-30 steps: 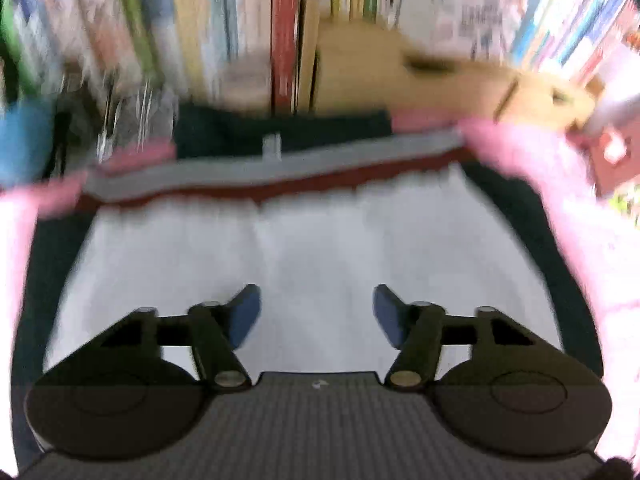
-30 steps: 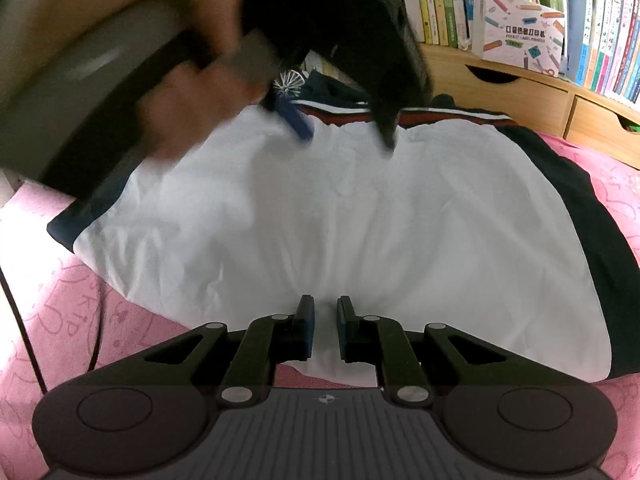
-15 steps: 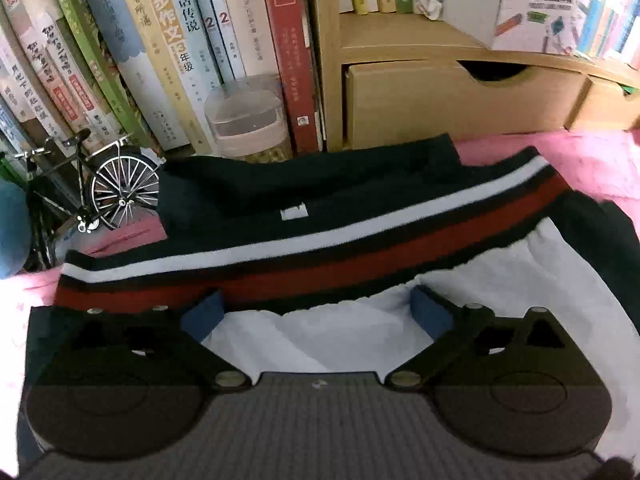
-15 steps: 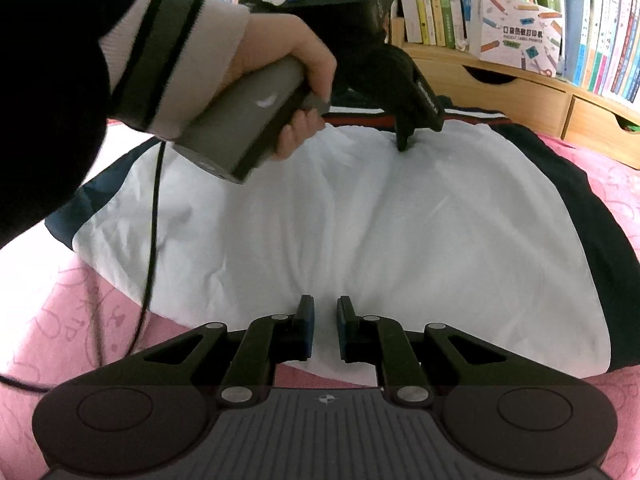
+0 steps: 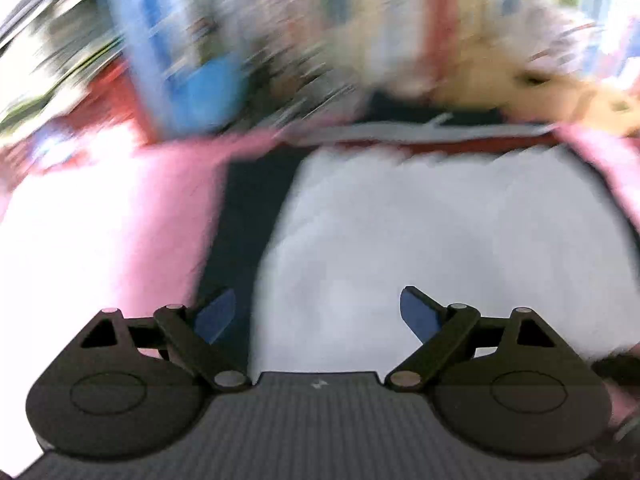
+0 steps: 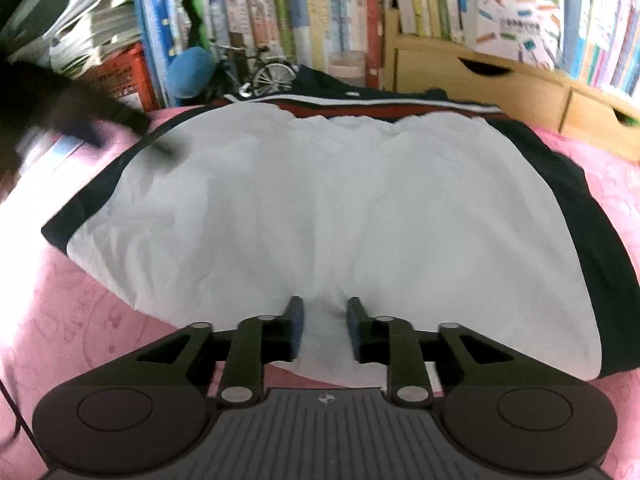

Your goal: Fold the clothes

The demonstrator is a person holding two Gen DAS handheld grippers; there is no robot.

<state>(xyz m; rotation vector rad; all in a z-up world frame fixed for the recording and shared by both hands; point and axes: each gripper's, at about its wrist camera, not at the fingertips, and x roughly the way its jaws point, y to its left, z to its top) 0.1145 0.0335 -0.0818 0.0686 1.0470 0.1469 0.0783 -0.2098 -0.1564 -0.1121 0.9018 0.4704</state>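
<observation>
A garment (image 6: 340,200) lies flat on a pink bedspread (image 6: 80,320), its white lining up, with dark navy edges and a red and white striped band at the far end. My right gripper (image 6: 322,320) stands at the near hem, its jaws a narrow gap apart with puckered white cloth between them. The left wrist view is heavily blurred. There my left gripper (image 5: 316,316) is wide open and empty above the left part of the garment (image 5: 440,220), near its dark edge. A blurred dark shape (image 6: 60,120) hangs over the far left corner.
Behind the bed runs a packed bookshelf (image 6: 320,8). Along the back stand a wooden drawer unit (image 6: 500,80), a small model bicycle (image 6: 264,72), a blue ball (image 6: 192,70) and a red crate (image 6: 124,76). Pink bedspread (image 5: 100,240) stretches to the left.
My left gripper has swung fast from the striped far end back and left toward the garment's left edge, staying open. The right gripper's jaws stand slightly wider apart.
</observation>
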